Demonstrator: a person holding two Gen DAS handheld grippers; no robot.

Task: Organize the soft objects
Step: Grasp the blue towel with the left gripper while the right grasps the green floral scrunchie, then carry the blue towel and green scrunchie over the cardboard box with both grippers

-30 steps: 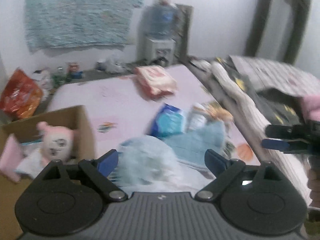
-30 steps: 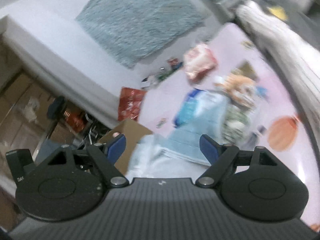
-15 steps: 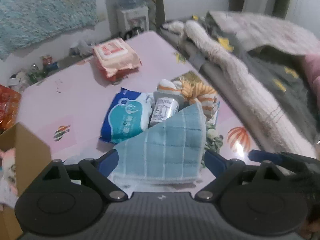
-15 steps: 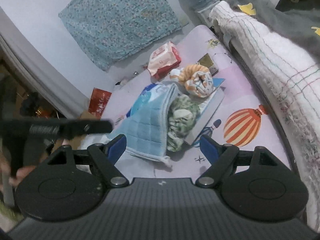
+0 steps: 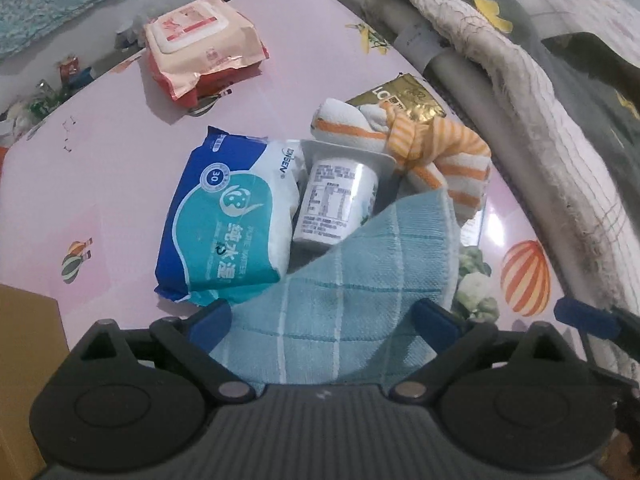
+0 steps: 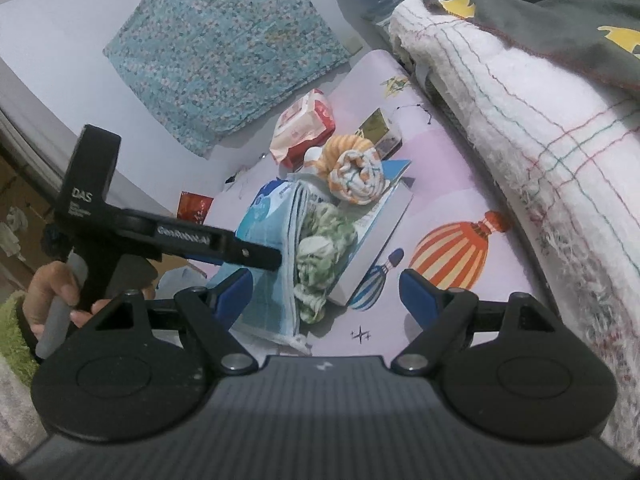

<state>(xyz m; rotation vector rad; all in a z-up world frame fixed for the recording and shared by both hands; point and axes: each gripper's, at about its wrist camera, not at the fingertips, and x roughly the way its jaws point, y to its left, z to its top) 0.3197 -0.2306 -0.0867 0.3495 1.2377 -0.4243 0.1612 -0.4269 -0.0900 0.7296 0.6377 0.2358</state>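
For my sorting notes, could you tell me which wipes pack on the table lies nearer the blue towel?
The blue-and-white wipes pack, right beside the blue towel; the pink pack lies apart, farther back.

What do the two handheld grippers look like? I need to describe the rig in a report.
Both are black plastic. The right gripper has two round discs behind angled link arms with silver pivot pins, a ribbed grey body and blue pads. The left gripper, seen side-on in the right view, has a grey handle and white lettering along its black arm. No cables or sleeves show.
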